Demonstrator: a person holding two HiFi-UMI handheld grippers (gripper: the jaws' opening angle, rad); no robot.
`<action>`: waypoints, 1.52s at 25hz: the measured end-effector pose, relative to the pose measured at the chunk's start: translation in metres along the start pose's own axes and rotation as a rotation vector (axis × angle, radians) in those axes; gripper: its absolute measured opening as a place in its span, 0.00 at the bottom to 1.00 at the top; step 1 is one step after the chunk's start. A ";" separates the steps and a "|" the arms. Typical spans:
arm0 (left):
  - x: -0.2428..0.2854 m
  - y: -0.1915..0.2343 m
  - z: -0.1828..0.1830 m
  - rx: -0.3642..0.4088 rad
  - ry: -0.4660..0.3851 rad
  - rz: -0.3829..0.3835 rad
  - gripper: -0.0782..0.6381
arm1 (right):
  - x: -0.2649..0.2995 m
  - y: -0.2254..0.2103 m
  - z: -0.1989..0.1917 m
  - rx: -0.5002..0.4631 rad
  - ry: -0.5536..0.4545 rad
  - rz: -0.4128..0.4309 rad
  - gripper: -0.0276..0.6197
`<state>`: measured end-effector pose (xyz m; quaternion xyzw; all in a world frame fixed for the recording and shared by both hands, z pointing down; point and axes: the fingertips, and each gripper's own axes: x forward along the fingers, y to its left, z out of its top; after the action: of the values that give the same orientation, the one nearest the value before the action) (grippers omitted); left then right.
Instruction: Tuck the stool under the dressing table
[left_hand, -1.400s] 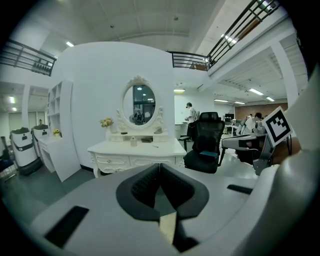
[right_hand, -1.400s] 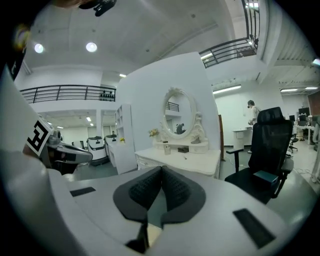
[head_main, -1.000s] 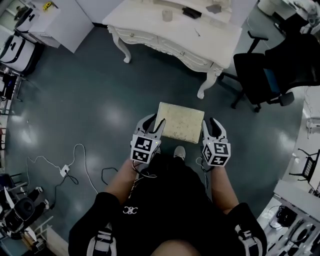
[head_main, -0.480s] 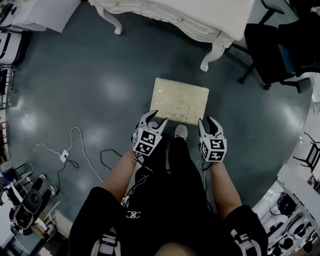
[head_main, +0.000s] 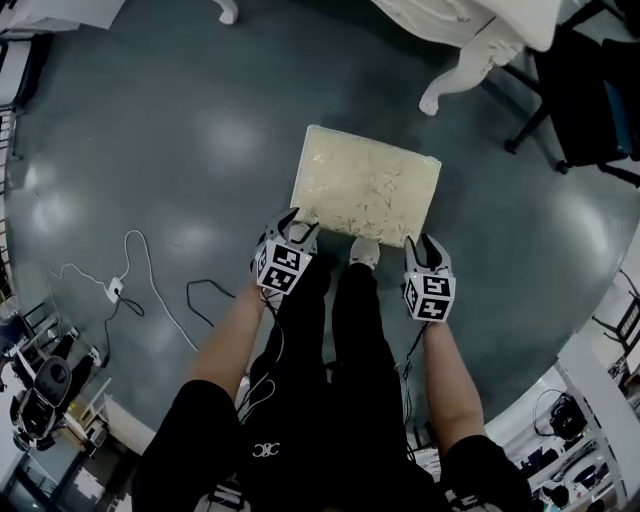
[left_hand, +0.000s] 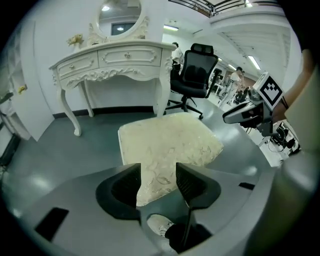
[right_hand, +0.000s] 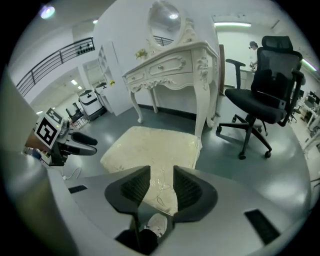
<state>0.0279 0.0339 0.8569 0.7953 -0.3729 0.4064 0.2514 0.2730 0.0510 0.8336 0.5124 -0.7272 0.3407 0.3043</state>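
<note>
Stool stands on the floor right in front of me, not under the table. Its far R corner is near one table leg and the rest is out in the open. The top is cream, patterned, rectangular.

L gripper is at the stool's near L corner and R gripper just beside the near R corner, both pointing down & fwd. My shoe is btwn them, by the stool's near edge.

L gripper view: jaws apart, have just been opening. The stool's near corner shows in the gap, but the pads aren't pressing on it. Can't tell if it's truly btwn them or lower down. Beyond are the table w/ oval mirror and a black chair to its right.

R gripper view: jaws also wide apart, just been opening, w/ the stool's top seen thru the gap & nothing clamped. Table leg is just past the stool's far corner.

A cable lies on the floor to my L.
</note>
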 end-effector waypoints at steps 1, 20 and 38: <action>0.009 0.004 -0.011 -0.002 0.015 0.005 0.42 | 0.007 -0.003 -0.009 0.010 0.005 -0.002 0.29; 0.058 0.019 -0.077 -0.018 0.061 -0.003 0.45 | 0.073 -0.025 -0.070 0.088 0.134 0.053 0.27; 0.062 0.060 -0.059 -0.080 0.017 0.067 0.46 | 0.107 -0.014 -0.030 0.033 0.177 0.112 0.25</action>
<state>-0.0226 0.0158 0.9464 0.7682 -0.4129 0.4063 0.2725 0.2575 0.0139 0.9384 0.4436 -0.7192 0.4130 0.3396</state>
